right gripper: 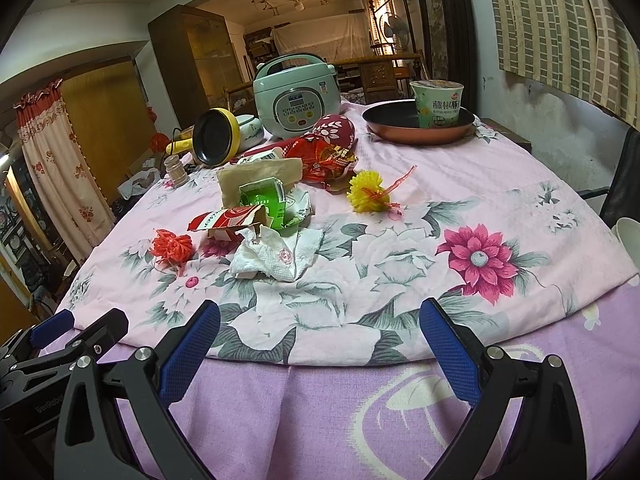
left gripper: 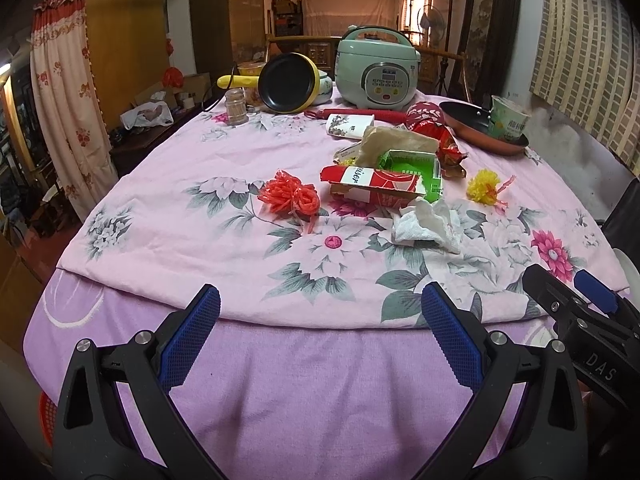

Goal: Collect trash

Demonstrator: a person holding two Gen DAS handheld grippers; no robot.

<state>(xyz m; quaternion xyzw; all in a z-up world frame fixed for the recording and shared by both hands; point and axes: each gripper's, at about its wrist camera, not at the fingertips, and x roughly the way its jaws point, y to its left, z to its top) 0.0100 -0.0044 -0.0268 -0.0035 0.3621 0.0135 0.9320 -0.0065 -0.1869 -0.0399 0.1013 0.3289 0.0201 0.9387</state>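
Trash pile, ref. landmark: rice cooker (left gripper: 376, 70) standing at far end of table.

- Crumpled tissue (left gripper: 426, 224): lying nearest the claws, well in front of cooker, touching the red-white carton (left gripper: 372, 184).
- Green carton (left gripper: 416, 168) w/ tan paper (left gripper: 394, 142): sitting just behind red-white carton, betw. it and cooker.
- Red snack wrapper (right gripper: 320, 156): lying close in front of cooker, partly blocked by tan paper.
- Orange plastic bundle (left gripper: 288, 198): lying off cooker's left-front; yellow plastic bundle (right gripper: 368, 192) off its right-front.
- Non-trash: yellow pan (left gripper: 288, 82) leaning just left of cooker; copper pan (right gripper: 420, 124) w/ noodle cup (right gripper: 438, 102) to its right.
- Left gripper (left gripper: 320, 344): hanging released, jaws wide, over table's near edge, gripping nothing.
- Right gripper (right gripper: 320, 350): same, released, empty.
- Orange basket (left gripper: 46, 420): cut off at frame edge; contents hard to make out.
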